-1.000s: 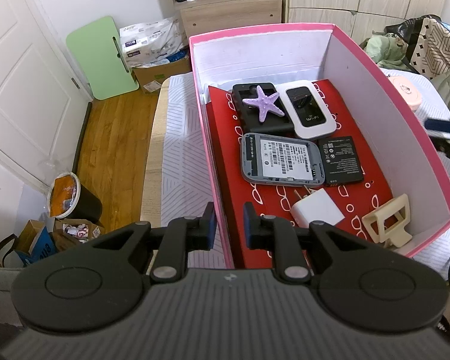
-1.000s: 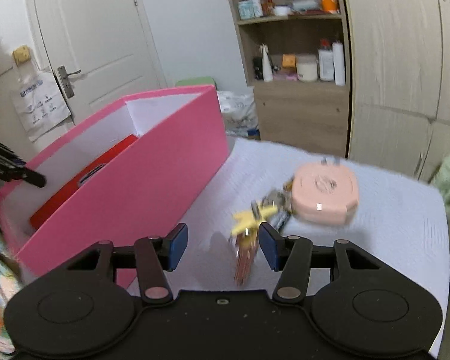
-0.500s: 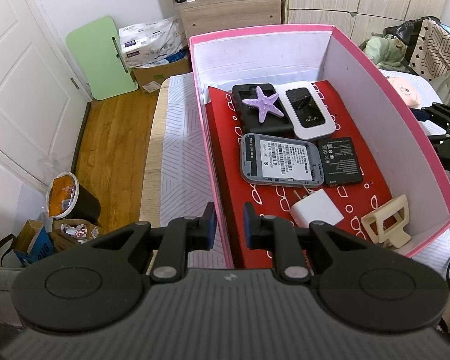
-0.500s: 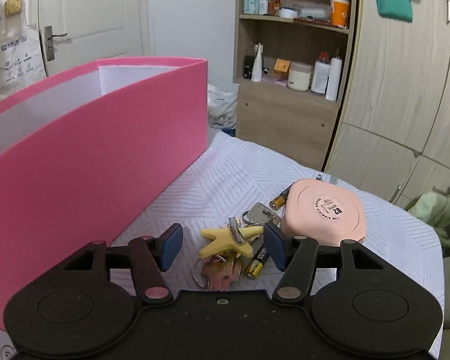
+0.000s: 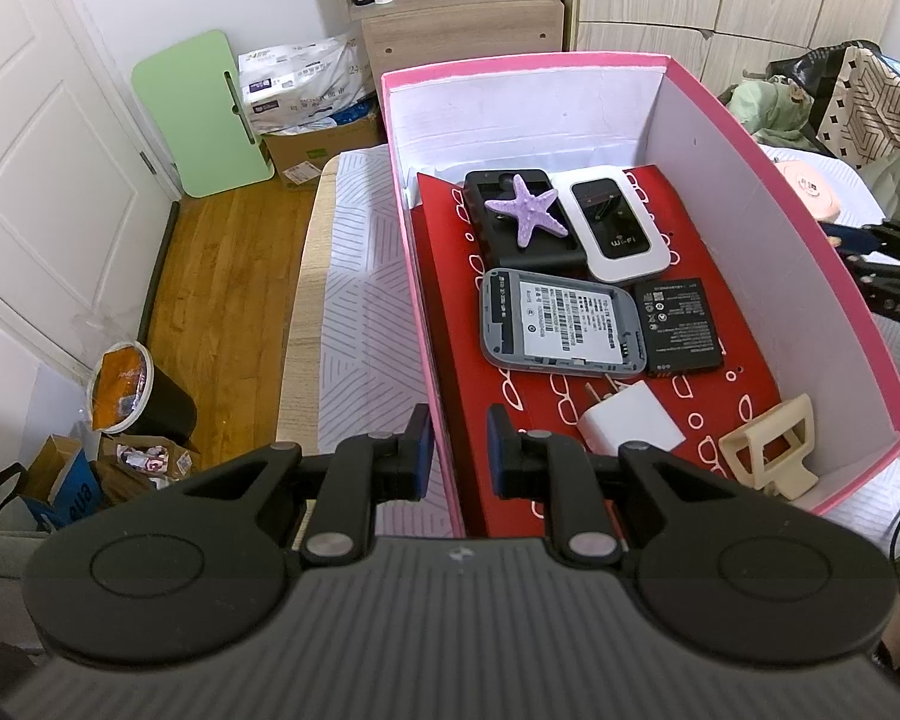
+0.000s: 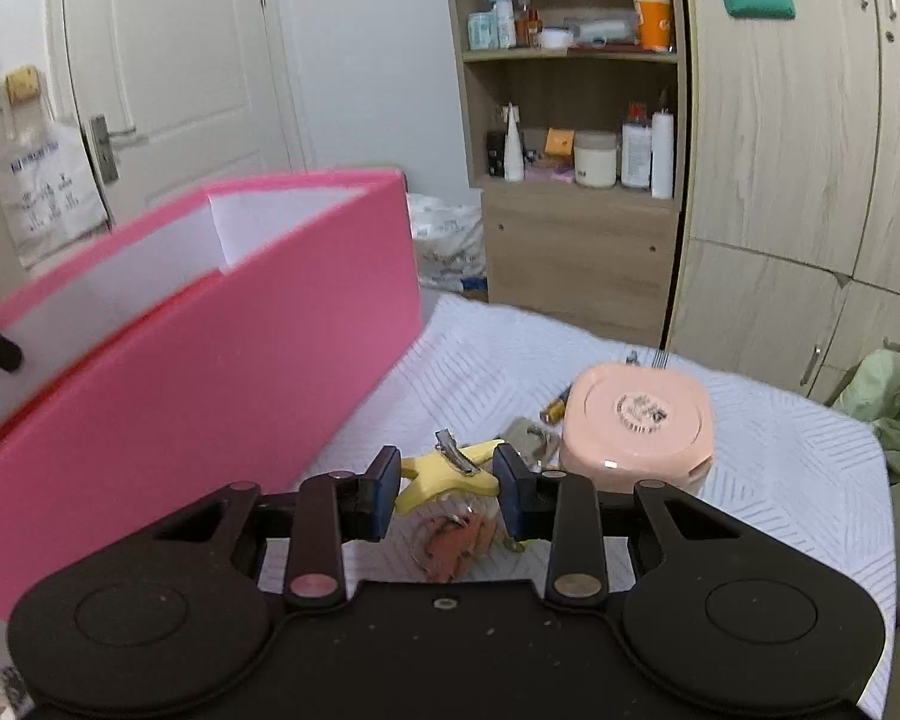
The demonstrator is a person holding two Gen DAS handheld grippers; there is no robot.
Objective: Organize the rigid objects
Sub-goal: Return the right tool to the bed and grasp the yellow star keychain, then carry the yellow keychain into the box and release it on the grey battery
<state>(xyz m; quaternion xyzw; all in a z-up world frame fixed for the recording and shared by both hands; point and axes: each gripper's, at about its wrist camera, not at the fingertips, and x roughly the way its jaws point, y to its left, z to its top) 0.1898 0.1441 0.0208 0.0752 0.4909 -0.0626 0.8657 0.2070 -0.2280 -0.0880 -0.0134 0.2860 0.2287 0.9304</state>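
A pink box (image 5: 828, 276) holds a purple starfish (image 5: 525, 208), a white WiFi router (image 5: 615, 227), a grey device (image 5: 558, 330), a black battery (image 5: 681, 324), a white charger (image 5: 630, 423) and a beige claw clip (image 5: 771, 447). My left gripper (image 5: 457, 450) is shut on the box's near-left wall. My right gripper (image 6: 447, 483) is shut on a yellow starfish hair clip (image 6: 450, 471), lifted just above the white cloth beside the box (image 6: 210, 372). Keys (image 6: 456, 540) lie beneath it.
A pink round case (image 6: 636, 420), a small battery (image 6: 555, 405) and a metal key (image 6: 528, 438) lie on the cloth right of the box. A shelf unit (image 6: 570, 180) and wardrobe doors (image 6: 810, 180) stand behind. A bin (image 5: 132, 390) sits on the floor at the left.
My right gripper closed its fingers onto the yellow starfish clip and has lifted it off the keys. The left gripper has not moved.
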